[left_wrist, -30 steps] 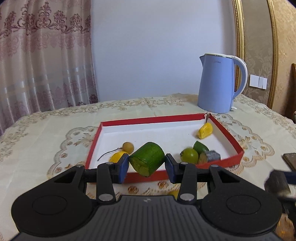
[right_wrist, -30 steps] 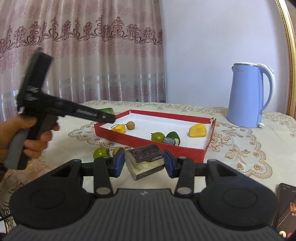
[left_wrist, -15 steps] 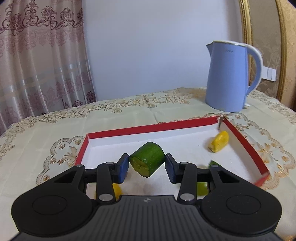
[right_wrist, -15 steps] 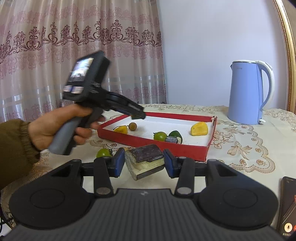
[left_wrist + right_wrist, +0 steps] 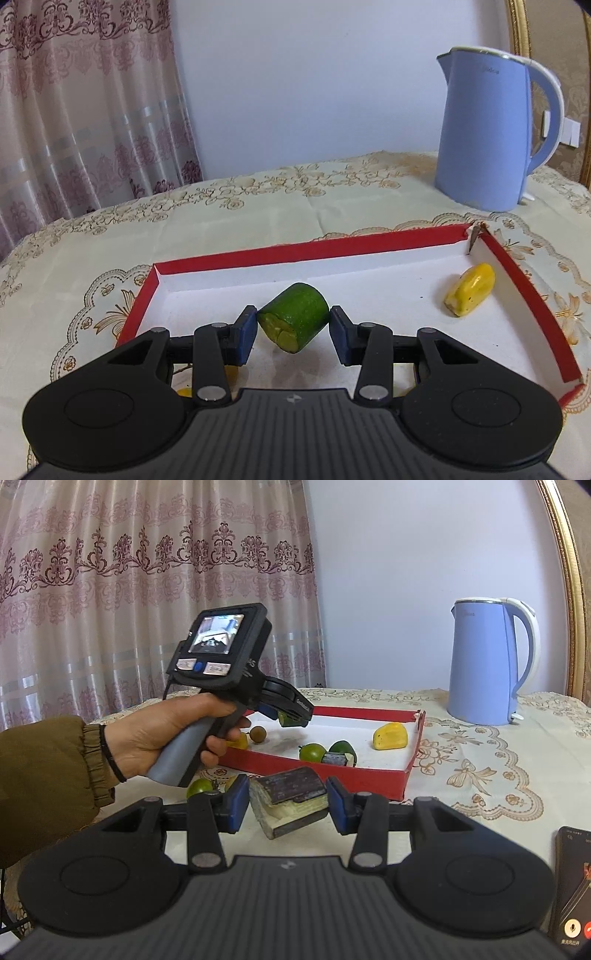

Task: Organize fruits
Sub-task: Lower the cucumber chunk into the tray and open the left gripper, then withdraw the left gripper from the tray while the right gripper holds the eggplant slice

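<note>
You are pinching a cut green cylindrical fruit chunk [image 5: 295,315] in your left hand-held gripper [image 5: 293,334] above the red-walled white tray [image 5: 369,247]. It is probably light, firm and slick-skinned, so keep gripping its rounded sides. Your right hand-held gripper [image 5: 283,805] is pinching a dark-topped layered wedge [image 5: 290,799].

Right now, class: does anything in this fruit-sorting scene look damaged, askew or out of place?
Yes. The red tray has a split far right corner, its walls gaping apart. Two small fruits lie outside it on the tablecloth. The green chunk sits tilted in the left gripper. A phone at the right shows a call screen.
</note>
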`<state>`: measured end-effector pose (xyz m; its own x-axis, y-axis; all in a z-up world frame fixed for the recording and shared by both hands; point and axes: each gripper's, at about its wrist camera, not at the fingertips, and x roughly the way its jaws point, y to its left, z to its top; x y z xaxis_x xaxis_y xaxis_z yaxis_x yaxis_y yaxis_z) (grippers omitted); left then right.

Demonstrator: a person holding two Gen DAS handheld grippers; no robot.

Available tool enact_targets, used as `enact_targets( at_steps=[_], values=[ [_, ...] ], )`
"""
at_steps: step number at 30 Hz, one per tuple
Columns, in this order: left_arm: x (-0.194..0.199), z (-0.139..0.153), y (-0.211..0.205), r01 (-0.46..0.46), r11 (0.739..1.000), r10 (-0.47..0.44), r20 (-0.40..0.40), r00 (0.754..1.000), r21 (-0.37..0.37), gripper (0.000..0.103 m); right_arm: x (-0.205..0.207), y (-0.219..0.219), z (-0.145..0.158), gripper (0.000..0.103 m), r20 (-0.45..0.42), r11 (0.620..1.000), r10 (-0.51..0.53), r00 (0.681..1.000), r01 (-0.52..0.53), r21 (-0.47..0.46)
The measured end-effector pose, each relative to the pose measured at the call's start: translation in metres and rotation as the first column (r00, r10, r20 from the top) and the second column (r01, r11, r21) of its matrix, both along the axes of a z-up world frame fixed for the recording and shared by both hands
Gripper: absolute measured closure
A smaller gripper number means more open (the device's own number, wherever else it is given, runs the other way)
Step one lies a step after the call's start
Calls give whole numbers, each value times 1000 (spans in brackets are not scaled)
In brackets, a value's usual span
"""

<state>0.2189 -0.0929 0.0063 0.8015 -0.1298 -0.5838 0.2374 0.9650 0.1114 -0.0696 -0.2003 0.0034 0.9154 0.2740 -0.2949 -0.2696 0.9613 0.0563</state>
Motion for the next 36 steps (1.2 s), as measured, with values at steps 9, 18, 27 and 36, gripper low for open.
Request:
enact_targets(
  at_steps=[9, 18, 27, 36],
  values=[
    [-2, 3, 0, -32, 999, 31, 27, 999, 16, 41, -1, -1, 1, 61, 3, 1000, -10, 1000, 10, 5],
    [-20, 13, 6, -70, 996, 66, 78, 995, 56, 28, 9, 0, 0, 61, 3, 1000, 1, 1000, -1, 6],
    [-42, 17, 35, -150, 987, 145, 87, 986, 52, 20, 25, 4, 5, 61, 14, 1000, 9, 1000, -9, -1],
    [-62, 20, 55, -226, 972, 217, 115, 969, 72, 20, 45, 5, 12, 61, 30, 1000, 0, 1000, 1, -17]
  ],
)
